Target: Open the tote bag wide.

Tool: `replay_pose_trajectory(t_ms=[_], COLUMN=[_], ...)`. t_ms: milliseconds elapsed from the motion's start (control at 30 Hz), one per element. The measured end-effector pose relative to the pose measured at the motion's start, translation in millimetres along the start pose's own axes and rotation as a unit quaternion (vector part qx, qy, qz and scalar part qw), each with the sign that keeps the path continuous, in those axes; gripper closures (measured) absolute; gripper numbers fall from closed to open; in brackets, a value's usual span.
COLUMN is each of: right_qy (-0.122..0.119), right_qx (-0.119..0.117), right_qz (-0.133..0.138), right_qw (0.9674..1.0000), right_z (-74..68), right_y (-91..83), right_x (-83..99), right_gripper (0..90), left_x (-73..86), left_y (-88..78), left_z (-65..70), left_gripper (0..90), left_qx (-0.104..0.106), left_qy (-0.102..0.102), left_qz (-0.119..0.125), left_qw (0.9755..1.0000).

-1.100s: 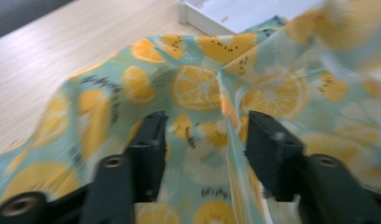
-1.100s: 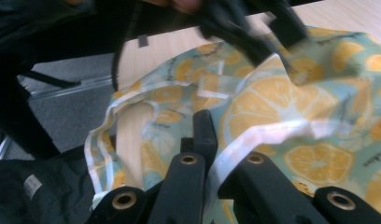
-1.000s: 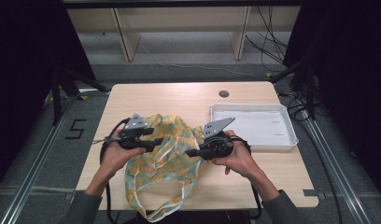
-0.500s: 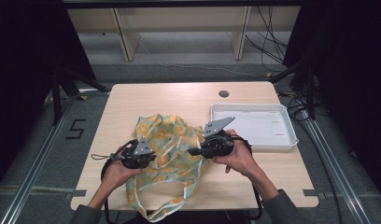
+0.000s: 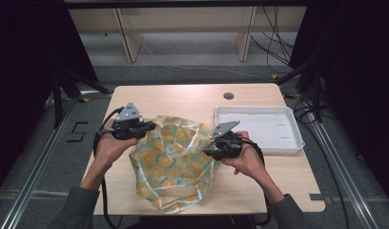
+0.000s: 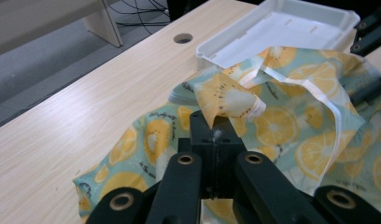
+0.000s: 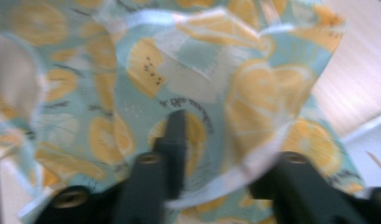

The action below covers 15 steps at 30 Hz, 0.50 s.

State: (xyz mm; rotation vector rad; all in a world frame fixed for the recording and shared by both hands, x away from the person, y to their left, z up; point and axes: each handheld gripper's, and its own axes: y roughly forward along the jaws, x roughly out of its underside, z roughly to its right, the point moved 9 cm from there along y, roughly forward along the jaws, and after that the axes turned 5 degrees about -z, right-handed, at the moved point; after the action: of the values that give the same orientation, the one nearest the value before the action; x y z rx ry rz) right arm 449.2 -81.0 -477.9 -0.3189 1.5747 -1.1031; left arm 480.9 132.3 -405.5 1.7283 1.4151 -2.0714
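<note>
Two tools are on the fruit-print bag, which lies crumpled in the middle of the desk, just left of the white tray. Starting at the left: your left tool is clamped on the bag's upper left edge, its jaws together with a fold of cloth pinched at the tips; in the left gripper view you see the fabric peak rising straight out of them. That hold looks sound, so keep it firm and lift gently, letting the cloth hang rather than dragging it across the desk.

Moving right: your right tool sits at the bag's right edge, and its jaws have just been opening. In the right gripper view they stand apart with cloth draped between and over them, pads not pressing. If you mean to regrip, I'd pick a single layer near the rim, not a bunch.

Hard to read: the right gripper view is blurred, so which layer lies between the jaws I can't tell. The bag's mouth and handles are tangled in the folds, and its lower loop hangs off the desk's near edge.
</note>
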Motion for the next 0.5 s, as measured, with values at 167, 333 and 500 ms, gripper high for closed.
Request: replay_pose_trajectory(t_ms=[167,333,500], right_qy=[-0.004,-0.003,0.028], right_qx=[0.045,0.05,0.025], right_qz=[-0.001,0.008,-0.048], right_qw=[0.999,0.9987,0.9982], right_z=[-2.5,-12.4,-5.7], right_y=[-15.9,-43.6,-43.4], right_x=[-7.0,-14.7,7.0], right_gripper=[43.5,38.8,39.0], left_x=[-9.1,-13.7,-14.4], left_y=[10.2,23.0,29.5], left_z=[-8.5,-12.6,-17.1], left_gripper=[89.5,89.5,89.5], left_qx=[-0.002,-0.007,-0.012], left_qy=[-0.011,-0.016,-0.025], left_qz=[-0.014,-0.026,-0.032], left_qw=[0.9998,0.9995,0.9991])
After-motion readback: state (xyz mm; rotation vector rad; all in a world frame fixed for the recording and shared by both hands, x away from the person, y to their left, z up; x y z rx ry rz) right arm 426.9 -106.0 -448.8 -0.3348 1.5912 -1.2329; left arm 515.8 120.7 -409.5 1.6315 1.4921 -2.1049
